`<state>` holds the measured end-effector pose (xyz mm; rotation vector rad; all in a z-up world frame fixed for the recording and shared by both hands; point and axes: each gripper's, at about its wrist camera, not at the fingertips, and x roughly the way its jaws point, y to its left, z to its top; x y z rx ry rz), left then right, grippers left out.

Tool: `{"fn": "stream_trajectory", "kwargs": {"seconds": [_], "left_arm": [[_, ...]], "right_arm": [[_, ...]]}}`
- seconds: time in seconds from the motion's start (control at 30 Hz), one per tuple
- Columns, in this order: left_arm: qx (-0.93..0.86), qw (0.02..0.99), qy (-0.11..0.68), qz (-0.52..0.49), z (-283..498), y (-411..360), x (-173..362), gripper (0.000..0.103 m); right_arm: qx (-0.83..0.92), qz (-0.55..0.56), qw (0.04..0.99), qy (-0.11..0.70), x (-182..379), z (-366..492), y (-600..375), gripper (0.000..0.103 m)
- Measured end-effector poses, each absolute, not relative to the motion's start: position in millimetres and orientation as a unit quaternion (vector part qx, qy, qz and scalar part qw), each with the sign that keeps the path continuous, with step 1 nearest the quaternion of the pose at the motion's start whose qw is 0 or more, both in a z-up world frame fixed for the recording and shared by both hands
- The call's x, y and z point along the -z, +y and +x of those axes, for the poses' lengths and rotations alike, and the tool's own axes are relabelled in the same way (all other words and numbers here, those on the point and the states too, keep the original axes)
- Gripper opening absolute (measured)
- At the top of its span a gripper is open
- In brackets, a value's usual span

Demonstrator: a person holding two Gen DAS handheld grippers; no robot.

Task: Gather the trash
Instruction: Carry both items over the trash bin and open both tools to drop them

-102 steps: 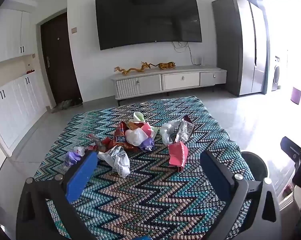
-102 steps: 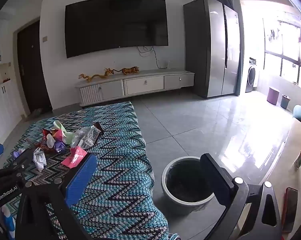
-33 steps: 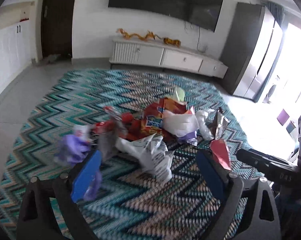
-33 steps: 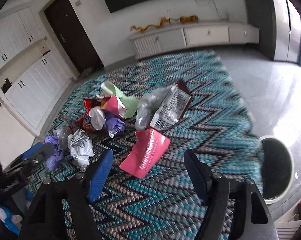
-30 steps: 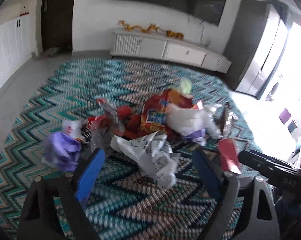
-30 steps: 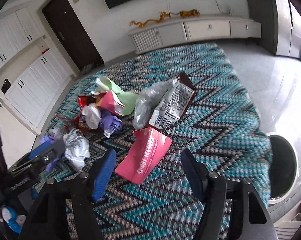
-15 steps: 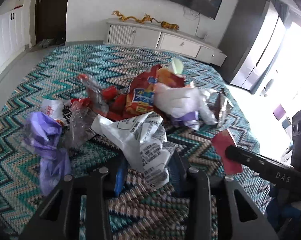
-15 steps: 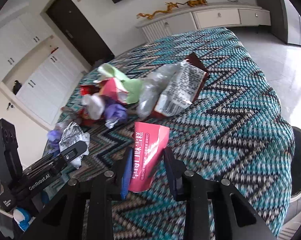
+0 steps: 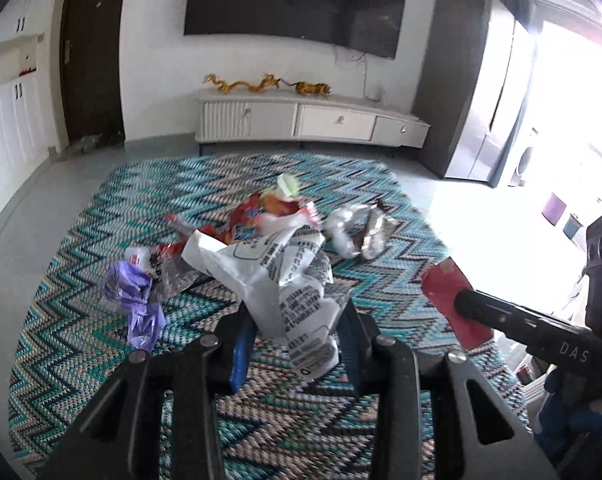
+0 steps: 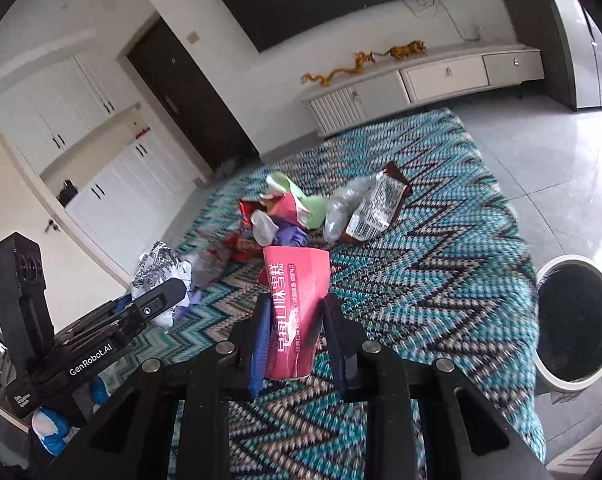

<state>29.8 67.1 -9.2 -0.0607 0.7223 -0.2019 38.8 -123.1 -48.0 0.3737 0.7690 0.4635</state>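
Note:
My left gripper (image 9: 297,332) is shut on a crumpled white printed wrapper (image 9: 277,280) and holds it above the zigzag rug (image 9: 261,420). My right gripper (image 10: 297,328) is shut on a pink packet (image 10: 295,304) with white lettering, also lifted; the packet shows in the left wrist view (image 9: 453,300). The trash pile (image 10: 293,216) lies on the rug beyond: red snack bags, a green wrapper, a purple wrapper (image 9: 135,296), clear plastic and a silver-brown packet (image 10: 375,206). The left gripper with the white wrapper (image 10: 161,276) shows at the left of the right wrist view.
A round dark bin (image 10: 573,320) with a pale rim stands on the tiled floor at the rug's right edge. A low white TV cabinet (image 9: 309,124) and wall TV are at the back. White cupboards (image 10: 101,200) line the left wall; a dark fridge (image 9: 469,100) stands at right.
Both grippers dropped to the pile and closed, the left on the white wrapper, the right on the pink packet. Both items are now raised off the rug.

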Motion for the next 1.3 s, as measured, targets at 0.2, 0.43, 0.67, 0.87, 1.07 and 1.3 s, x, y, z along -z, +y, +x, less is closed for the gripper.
{"fn": "stream_trajectory", "kwargs": {"seconds": [0.2,0.43,0.67,0.87,1.07,1.3], "left_arm": [[0.12,0.933,0.34,-0.01,18.0,39.8,-11.7,0.035],[0.177,0.926,0.33,0.034,31.7,-29.5,-30.5,0.035],[0.256,0.901,0.341,0.082,67.9,-130.8,-27.1,0.036],[0.327,0.86,0.374,0.116,107.9,-216.6,0.7,0.037],[0.375,0.821,0.41,0.131,143.2,-282.2,42.0,0.038],[0.414,0.788,0.442,0.11,159.8,-320.6,68.6,0.06]], "right_arm": [[-0.223,0.214,0.888,0.341,36.6,18.4,-145.8,0.024],[-0.162,0.236,0.911,0.296,17.8,6.9,-212.2,0.024],[-0.056,0.241,0.924,0.293,14.0,5.4,-305.0,0.024],[0.019,0.227,0.914,0.335,44.2,29.7,-363.0,0.024],[0.054,0.24,0.889,0.387,94.5,64.5,-406.8,0.026],[0.09,0.246,0.863,0.431,142.7,81.1,-435.4,0.051]]}}
